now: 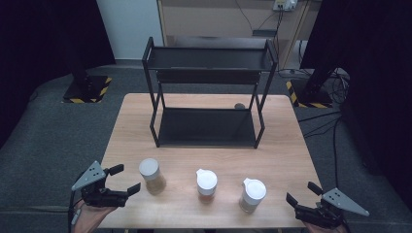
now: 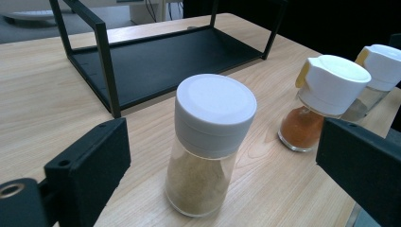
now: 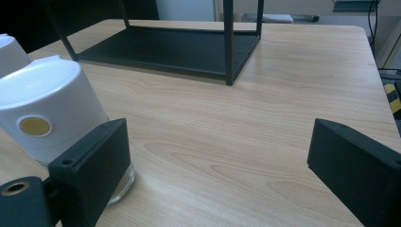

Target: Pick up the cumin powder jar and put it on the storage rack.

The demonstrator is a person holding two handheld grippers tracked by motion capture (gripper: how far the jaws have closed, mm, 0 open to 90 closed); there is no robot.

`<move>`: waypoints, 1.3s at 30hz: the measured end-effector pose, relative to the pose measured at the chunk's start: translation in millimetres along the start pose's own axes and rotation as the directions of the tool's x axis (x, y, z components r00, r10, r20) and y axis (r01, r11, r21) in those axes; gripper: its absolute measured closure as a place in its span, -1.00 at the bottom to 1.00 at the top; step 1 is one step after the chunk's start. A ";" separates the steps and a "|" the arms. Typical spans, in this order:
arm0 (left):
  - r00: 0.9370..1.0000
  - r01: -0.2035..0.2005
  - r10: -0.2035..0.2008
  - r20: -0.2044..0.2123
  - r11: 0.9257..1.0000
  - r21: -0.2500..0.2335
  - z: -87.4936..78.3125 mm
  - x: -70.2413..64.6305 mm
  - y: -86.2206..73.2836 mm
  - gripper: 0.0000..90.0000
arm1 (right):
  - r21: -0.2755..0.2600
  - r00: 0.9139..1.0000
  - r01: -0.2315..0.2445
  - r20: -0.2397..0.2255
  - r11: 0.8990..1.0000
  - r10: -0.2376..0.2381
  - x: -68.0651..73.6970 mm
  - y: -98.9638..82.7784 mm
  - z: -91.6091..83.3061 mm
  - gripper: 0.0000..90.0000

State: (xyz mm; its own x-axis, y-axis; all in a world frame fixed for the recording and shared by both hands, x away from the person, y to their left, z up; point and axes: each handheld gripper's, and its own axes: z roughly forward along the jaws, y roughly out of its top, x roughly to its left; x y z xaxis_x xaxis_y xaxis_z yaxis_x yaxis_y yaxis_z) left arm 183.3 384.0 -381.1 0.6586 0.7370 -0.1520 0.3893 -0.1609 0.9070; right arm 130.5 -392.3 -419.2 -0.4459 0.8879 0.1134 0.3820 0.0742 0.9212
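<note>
The left gripper has its jaws spread wide and empty, aimed at the jar with the flat white lid just beside it. The right gripper is likewise wide open with nothing between its jaws, near the table's front right corner. Between the 2 grippers, 3 jars stand in a row on the wooden table: the flat-lidded one, an orange-spice jar and a third jar. Behind them stands a black 2-tier rack.
</note>
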 end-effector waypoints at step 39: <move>0.998 -0.058 0.053 0.046 0.992 0.108 56.9 10.2 22.0 -0.88 | 0.008 1.000 0.003 -0.001 1.000 -0.003 0.3 0.7 0.6 -0.84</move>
State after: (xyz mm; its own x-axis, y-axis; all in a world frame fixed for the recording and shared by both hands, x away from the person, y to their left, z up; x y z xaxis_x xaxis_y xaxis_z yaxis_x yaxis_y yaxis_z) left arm 235.2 350.7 -385.1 0.7072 0.6966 -0.1210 0.4177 -0.2734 0.8665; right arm 131.1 -391.7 -418.7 -0.4480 0.8871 0.1107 0.3869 0.0808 0.9186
